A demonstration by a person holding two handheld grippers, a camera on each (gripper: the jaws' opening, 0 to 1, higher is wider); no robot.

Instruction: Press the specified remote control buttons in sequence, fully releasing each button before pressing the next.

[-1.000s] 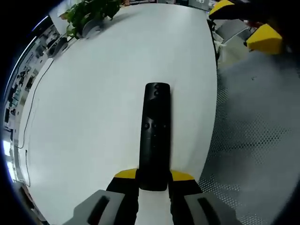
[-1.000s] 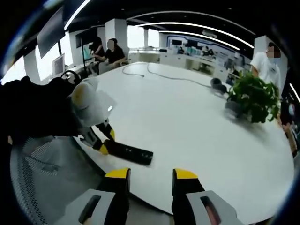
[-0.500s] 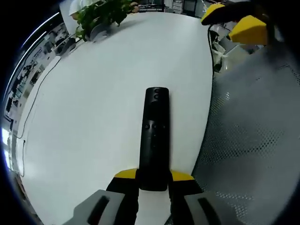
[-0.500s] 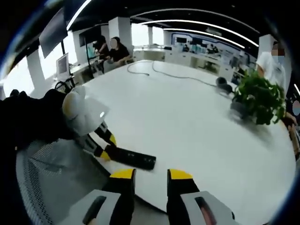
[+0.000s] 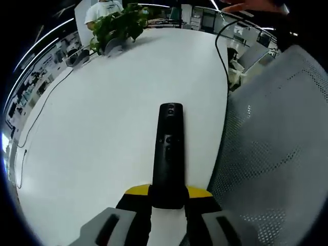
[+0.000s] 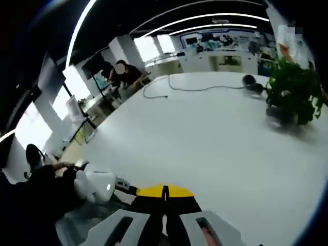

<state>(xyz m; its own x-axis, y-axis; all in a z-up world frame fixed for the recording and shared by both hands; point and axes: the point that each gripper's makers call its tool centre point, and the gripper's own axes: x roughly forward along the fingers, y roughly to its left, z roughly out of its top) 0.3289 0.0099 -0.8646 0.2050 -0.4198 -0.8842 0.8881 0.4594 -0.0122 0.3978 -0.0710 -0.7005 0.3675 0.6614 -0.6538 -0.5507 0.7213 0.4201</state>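
My left gripper (image 5: 168, 193) clamps the near end of the remote (image 5: 169, 148), which lies along the white table (image 5: 102, 128) beside a mesh chair (image 5: 277, 143), while my right gripper (image 6: 165, 193) (jaws closed, empty) must next descend, I judge, onto a button.

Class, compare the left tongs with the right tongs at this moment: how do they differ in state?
The left tongs are shut on the black remote and hold it over the white table; the right tongs hold nothing. The left jaws stay apart around the remote; the right jaws meet. Both have yellow tips.
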